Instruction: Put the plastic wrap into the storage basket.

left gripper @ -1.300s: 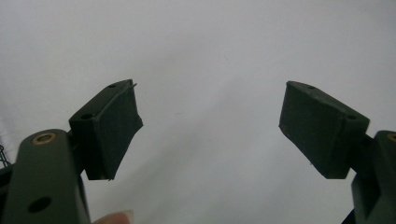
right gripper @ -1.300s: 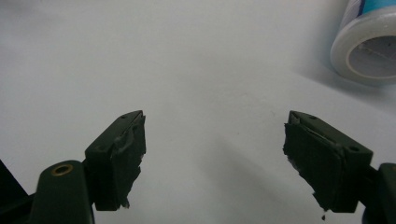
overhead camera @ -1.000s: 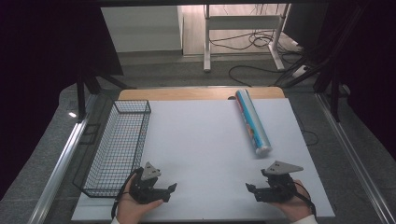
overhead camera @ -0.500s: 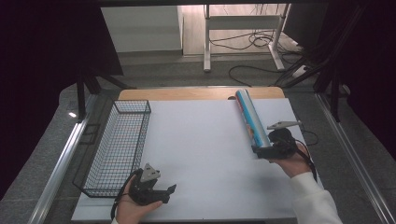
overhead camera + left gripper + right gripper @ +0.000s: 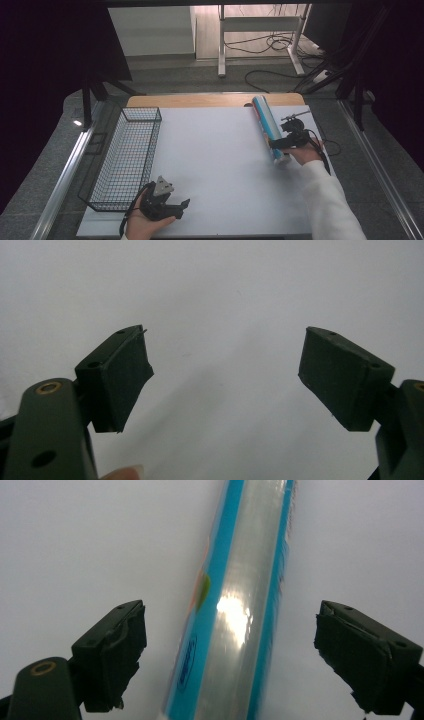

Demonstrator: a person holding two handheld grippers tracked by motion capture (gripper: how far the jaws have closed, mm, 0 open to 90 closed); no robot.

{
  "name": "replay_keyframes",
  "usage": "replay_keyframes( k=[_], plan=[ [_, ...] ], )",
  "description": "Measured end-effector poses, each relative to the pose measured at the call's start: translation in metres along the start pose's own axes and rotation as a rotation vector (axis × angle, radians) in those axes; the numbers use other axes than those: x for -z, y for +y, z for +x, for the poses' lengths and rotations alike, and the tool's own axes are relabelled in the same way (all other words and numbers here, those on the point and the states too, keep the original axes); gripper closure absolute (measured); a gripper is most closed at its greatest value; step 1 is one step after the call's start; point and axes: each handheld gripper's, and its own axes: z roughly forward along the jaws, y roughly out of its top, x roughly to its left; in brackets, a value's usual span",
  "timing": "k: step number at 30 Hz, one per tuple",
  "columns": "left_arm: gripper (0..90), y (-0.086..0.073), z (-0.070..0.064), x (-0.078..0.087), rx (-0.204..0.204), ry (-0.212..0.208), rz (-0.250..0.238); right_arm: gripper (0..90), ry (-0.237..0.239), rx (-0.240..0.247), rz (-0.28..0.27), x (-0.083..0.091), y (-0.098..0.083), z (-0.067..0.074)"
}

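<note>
Right gripper view: the right tool has just been spreading to straddle the roll, probably untouched; the left tool idles spread.

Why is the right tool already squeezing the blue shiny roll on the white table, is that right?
Not quite. The right tool is open: in the right gripper view its pads stand apart on either side of the blue shiny roll, not touching it. Its jaws have just been opening. The roll does lie on the white table.
</note>
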Motion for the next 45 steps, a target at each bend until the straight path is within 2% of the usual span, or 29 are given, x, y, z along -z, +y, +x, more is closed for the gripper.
replay_keyframes(
  k=[1,3,5,9,11,13,15,19,25,26,27,31,35,40,44,45],
  plan=[
    [20.4,-0.001,0.0,0.0,-0.003,0.001,0.003,14.1,-0.002,0.004,0.014,-0.007,0.009,0.0],
    [20.4,-0.001,0.0,-0.001,-0.001,0.0,0.002,14.0,-0.006,0.003,0.019,-0.01,0.012,-0.001],
    [20.5,-0.001,0.0,0.0,-0.004,-0.002,0.0,14.0,-0.014,-0.012,0.055,-0.024,0.023,-0.004],
    [20.5,-0.001,0.0,0.0,-0.005,-0.003,0.001,13.9,-0.017,-0.033,0.063,-0.033,0.033,-0.009],
    [20.4,-0.001,0.0,0.0,-0.005,-0.003,0.0,13.9,-0.031,-0.055,0.085,-0.05,0.04,-0.013],
    [20.5,-0.002,0.001,0.001,-0.004,-0.002,-0.002,13.9,-0.03,-0.058,0.093,-0.054,0.041,-0.014],
    [20.5,-0.002,0.001,0.001,-0.005,-0.002,0.0,14.3,-0.039,-0.069,0.112,-0.066,0.047,-0.018],
    [20.5,-0.002,0.001,0.0,-0.006,-0.002,0.0,14.9,-0.037,-0.07,0.131,-0.072,0.05,-0.02],
    [20.5,-0.002,0.001,0.0,-0.006,-0.001,-0.001,21.3,-0.044,-0.061,0.163,-0.087,0.051,-0.017],
    [20.4,-0.002,0.001,0.001,-0.006,-0.001,-0.001,22.9,-0.043,-0.067,0.17,-0.087,0.052,-0.017],
    [20.5,-0.002,0.001,0.001,-0.006,0.0,-0.001,28.1,-0.024,-0.08,0.172,-0.088,0.053,-0.017],
    [20.5,-0.002,0.001,0.0,-0.008,0.0,0.001,29.7,-0.028,-0.092,0.184,-0.088,0.054,-0.017],
    [20.5,-0.002,0.002,0.0,-0.007,0.001,0.0,31.2,-0.019,-0.146,0.192,-0.087,0.055,-0.019],
    [20.5,-0.002,0.002,0.0,-0.004,0.003,0.0,31.7,-0.004,-0.172,0.18,-0.086,0.053,-0.022],
    [20.6,-0.002,0.004,0.0,-0.003,0.003,0.001,32.0,0.033,-0.187,0.159,-0.078,0.053,-0.024],
    [20.6,-0.002,0.004,-0.001,-0.002,0.003,0.002,32.0,0.057,-0.183,0.159,-0.072,0.054,-0.023]
  ],
)
